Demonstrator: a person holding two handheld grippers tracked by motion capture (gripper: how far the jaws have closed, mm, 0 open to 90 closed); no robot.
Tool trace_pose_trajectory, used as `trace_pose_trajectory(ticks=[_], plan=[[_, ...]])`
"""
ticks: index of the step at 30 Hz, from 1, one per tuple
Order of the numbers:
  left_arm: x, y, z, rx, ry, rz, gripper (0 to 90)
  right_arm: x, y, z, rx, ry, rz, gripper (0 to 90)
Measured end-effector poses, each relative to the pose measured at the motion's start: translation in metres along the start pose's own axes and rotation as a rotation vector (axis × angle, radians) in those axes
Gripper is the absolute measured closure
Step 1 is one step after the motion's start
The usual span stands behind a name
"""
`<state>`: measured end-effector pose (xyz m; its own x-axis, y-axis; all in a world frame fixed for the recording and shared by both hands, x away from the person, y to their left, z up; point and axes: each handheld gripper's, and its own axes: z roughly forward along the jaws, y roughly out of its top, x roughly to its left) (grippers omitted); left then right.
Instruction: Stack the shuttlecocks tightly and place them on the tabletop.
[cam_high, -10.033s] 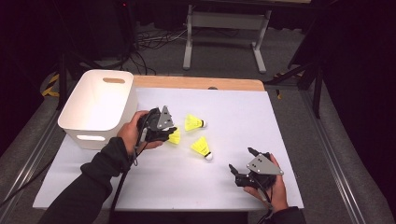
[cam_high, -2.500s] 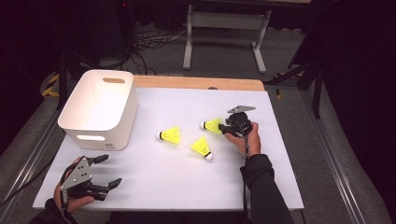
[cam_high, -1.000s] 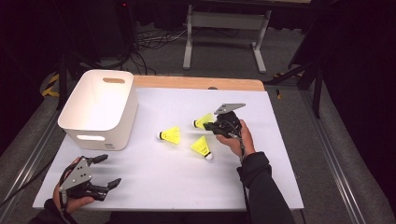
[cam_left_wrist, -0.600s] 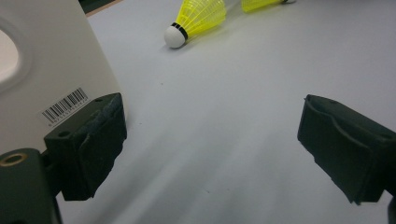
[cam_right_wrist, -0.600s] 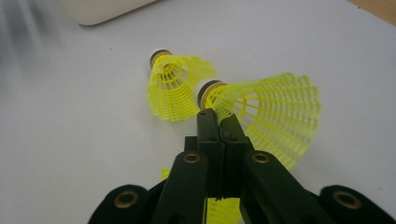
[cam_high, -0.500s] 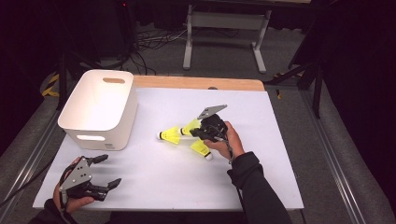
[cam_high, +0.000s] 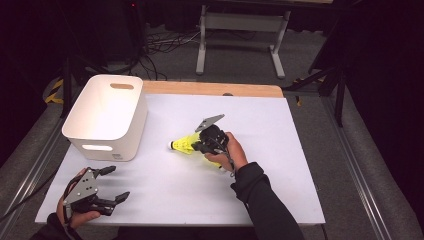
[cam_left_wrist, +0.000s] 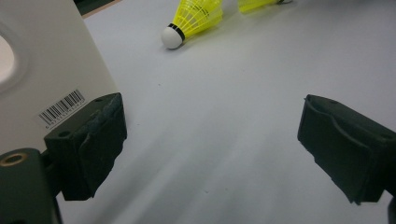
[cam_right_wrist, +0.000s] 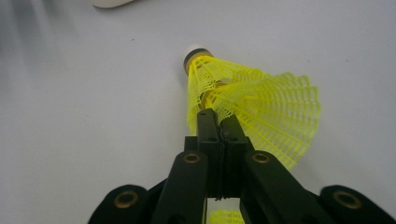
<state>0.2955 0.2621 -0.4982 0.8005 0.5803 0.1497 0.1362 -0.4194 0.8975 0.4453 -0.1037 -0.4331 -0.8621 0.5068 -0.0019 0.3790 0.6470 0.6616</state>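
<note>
Shuttlecock (cam_right_wrist: 252, 100), bright yellow with a white cork tip and a black band, is pinched by its mesh skirt in the right hand-held gripper (cam_right_wrist: 217, 119), whose jaws are pressed together on the plastic netting. In the high view this shuttlecock (cam_high: 184, 145) sits to the right of the white bin (cam_high: 107, 117), well apart from it, its cork end pointing toward the bin, with the right hand-held gripper (cam_high: 197, 146) directly behind it and the person's right hand (cam_high: 227, 152) wrapped around the tool. Whether it rests on the white tabletop (cam_high: 280, 165) or hangs just above it cannot be told. A second yellow shuttlecock (cam_high: 216, 164) peeks out under that hand, farther from the bin.

Near the bin's front corner, toward the tabletop's near edge, the left hand-held gripper (cam_high: 112, 184) is held with its jaws spread wide, nothing between them. Its own view looks past the bin's wall (cam_left_wrist: 42, 70), which bears a barcode sticker (cam_left_wrist: 61, 108).
</note>
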Motion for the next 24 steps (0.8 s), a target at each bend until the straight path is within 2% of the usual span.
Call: trace_pose_trajectory(ticks=[8,15,19,21,24], plan=[[-0.001,0.0,0.001,0.005,-0.01,0.001,9.1,0.006,0.006,0.013,0.026,0.012,-0.01,87.6],[-0.001,0.0,0.002,0.013,-0.018,0.005,9.1,0.006,0.005,0.019,0.102,-0.01,-0.018,73.0],[-0.001,0.0,0.003,0.016,-0.015,0.003,8.8,0.005,0.003,0.018,0.125,-0.012,-0.012,65.8],[-0.001,0.0,0.003,0.015,-0.015,0.001,8.7,0.004,0.002,0.017,0.125,-0.019,-0.003,65.6],[-0.001,0.0,0.003,0.018,-0.015,0.002,8.5,0.004,0.001,0.013,0.105,-0.016,0.009,74.7]])
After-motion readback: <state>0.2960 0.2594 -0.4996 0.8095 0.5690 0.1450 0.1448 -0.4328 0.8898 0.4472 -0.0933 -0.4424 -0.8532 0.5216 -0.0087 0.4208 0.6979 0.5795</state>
